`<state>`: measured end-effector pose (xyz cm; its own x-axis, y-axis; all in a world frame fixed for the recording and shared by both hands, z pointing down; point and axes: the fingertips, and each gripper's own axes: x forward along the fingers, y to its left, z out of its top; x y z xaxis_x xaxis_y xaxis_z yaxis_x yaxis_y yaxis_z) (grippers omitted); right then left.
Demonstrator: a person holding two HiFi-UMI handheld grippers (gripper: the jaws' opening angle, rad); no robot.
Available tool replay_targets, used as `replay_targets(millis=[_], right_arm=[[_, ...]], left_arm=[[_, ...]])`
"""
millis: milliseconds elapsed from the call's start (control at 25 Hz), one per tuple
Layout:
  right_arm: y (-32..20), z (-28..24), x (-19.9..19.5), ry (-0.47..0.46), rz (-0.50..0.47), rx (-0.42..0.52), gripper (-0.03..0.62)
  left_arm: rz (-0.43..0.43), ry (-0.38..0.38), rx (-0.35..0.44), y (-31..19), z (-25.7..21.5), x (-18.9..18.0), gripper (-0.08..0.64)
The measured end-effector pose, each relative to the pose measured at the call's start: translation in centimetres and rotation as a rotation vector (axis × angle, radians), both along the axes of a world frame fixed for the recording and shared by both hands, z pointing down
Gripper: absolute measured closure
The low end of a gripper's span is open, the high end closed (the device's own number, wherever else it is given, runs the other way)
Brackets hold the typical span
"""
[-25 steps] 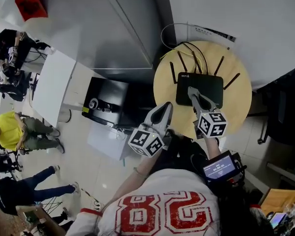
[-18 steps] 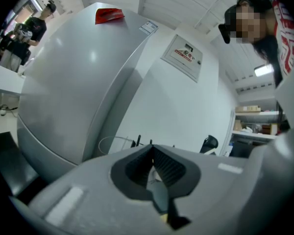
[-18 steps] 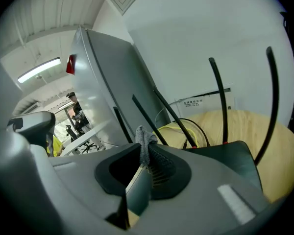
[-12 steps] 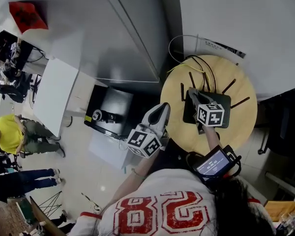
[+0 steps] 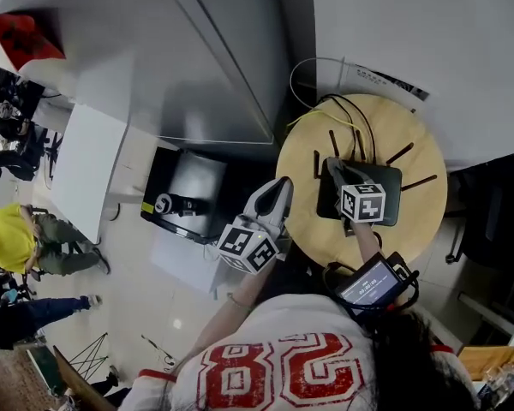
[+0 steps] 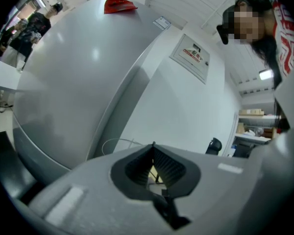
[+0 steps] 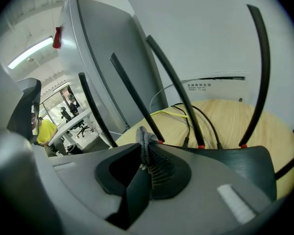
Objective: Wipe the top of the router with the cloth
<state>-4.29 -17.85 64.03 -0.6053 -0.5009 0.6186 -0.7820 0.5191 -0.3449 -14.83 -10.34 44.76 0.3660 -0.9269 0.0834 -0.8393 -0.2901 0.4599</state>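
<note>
Cloth (image 7: 143, 140) pinched in right tongs (image 7: 147, 153), at antenna-side corner of router (image 5: 387, 183) top, on round desk (image 5: 301, 174). Left tongs (image 6: 154, 166) pressed together, empty, held off desk edge. Advised: light pressure applied, cloth drawn across top in overlapping strokes, antennas (image 7: 257, 72) avoided.

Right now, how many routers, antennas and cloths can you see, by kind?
Router: 1
Antennas: 4
Cloth: 1
Total: 6
</note>
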Motion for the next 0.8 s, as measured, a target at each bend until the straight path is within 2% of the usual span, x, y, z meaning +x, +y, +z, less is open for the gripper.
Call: replay_targets(millis=[240, 560, 800], right_arm=[[-0.3, -0.1, 5.1, 0.024, 0.110, 0.003, 0.551], [-0.7, 0.1, 14.4, 0.089, 0.288, 0.013, 0.551], [-0.5, 0.1, 17.9, 0.142, 0.335, 0.028, 0.551]], left_arm=[[0.037, 0.014, -0.007, -0.6, 0.2, 1.5, 0.565], [0.072, 0.029, -0.003, -1.0, 0.1, 3.5, 0.565], [0.070, 0.035, -0.002, -1.0, 0.2, 4.0, 0.565]])
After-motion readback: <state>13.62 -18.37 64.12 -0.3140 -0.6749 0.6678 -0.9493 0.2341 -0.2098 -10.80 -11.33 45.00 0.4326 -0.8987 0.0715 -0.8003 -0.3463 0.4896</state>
